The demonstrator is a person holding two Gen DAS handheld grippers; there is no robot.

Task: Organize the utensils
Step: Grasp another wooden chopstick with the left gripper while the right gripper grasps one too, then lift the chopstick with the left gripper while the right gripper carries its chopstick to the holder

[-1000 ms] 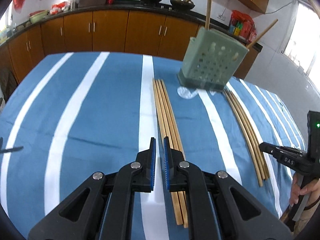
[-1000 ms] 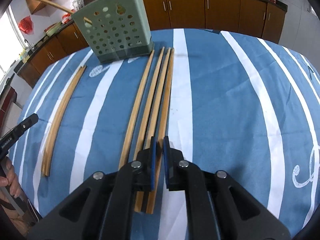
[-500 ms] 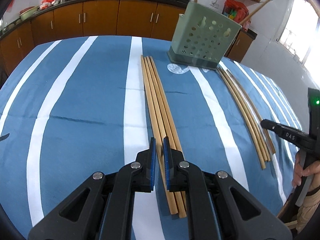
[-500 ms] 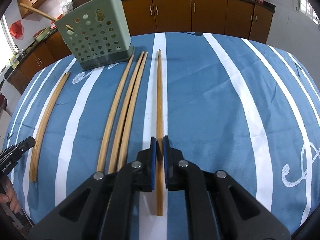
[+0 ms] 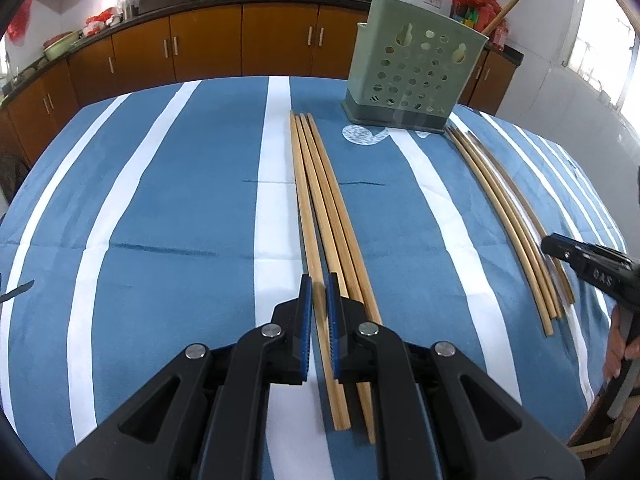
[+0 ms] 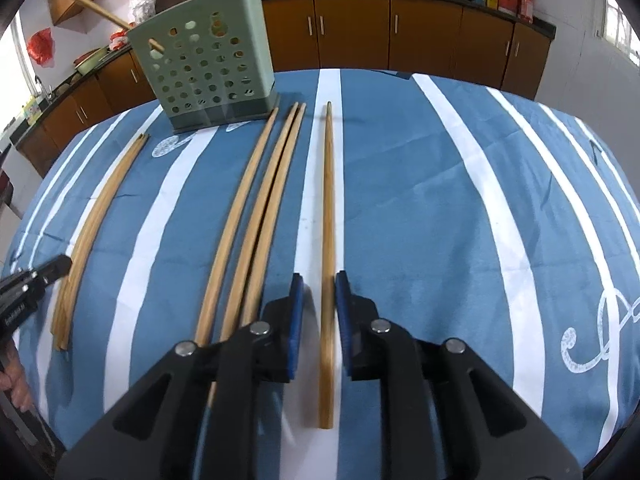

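- Left wrist view: the left gripper (image 5: 319, 312) hangs low over a blue cloth with white stripes (image 5: 160, 200) that covers the counter.
- Its blue-padded fingers (image 5: 306, 320) stand a narrow gap apart, either side of the leftmost stick in a bundle of wooden chopsticks (image 5: 320, 208); whether the pads touch that stick I cannot tell, as it is blurred there.
- That bundle runs lengthwise away from the camera, its far tips near the base of a pale green perforated utensil holder (image 5: 412, 68).
- The holder stands upright at the far side of the cloth, with two long wooden sticks (image 5: 508, 4) leaning out of its top.
- A second bundle of chopsticks (image 5: 508, 216) lies to the right of the holder, well apart from the first.
- Right wrist view: the right gripper (image 6: 319, 312) has its fingers (image 6: 297, 320) spread, with a single chopstick (image 6: 328, 208) lying on the cloth between them, touching neither pad.
- This single chopstick lies on a white stripe, apart from three other chopsticks (image 6: 256, 216) to its left.
- Further left, another bundle (image 6: 96, 220) lies beside the other gripper's black tip.
- Brown kitchen cabinets (image 6: 360, 36) run along the back wall.
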